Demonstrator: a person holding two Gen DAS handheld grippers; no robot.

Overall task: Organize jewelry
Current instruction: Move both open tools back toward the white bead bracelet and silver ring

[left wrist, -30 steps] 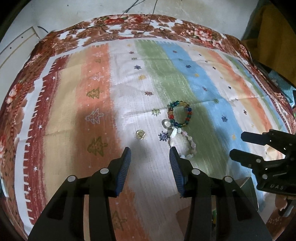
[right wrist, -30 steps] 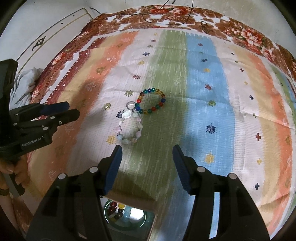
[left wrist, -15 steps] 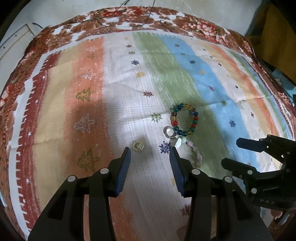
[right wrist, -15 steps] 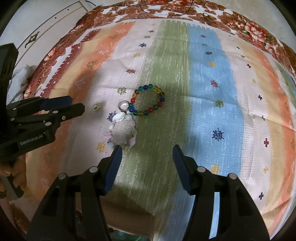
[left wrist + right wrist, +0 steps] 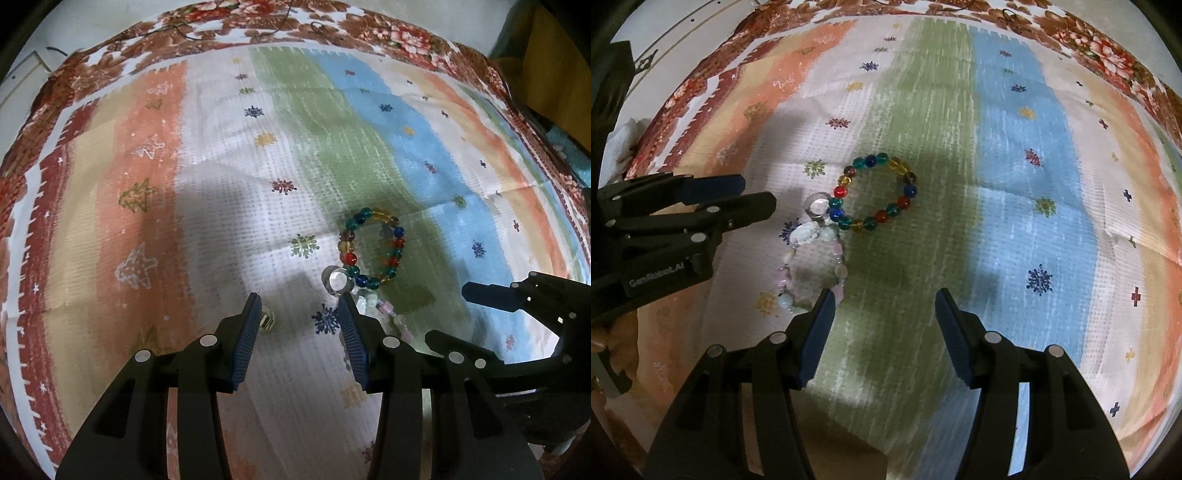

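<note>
Nothing looks sorted yet: the bead bracelet (image 5: pixel 877 194), the ring (image 5: pixel 817 206), the pale bracelet (image 5: pixel 812 266) and a small stud (image 5: pixel 266 320) all lie loose on the striped cloth (image 5: pixel 1015 184). Both claws, left (image 5: pixel 297 325) and right (image 5: pixel 884 317), gape empty; the left hovers near the stud and ring, so picking up appears about to begin.

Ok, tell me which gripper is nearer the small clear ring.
Left. The left gripper has its right fingertip almost at the clear ring. The right gripper sits farther back, with the pale bracelet between.
</note>
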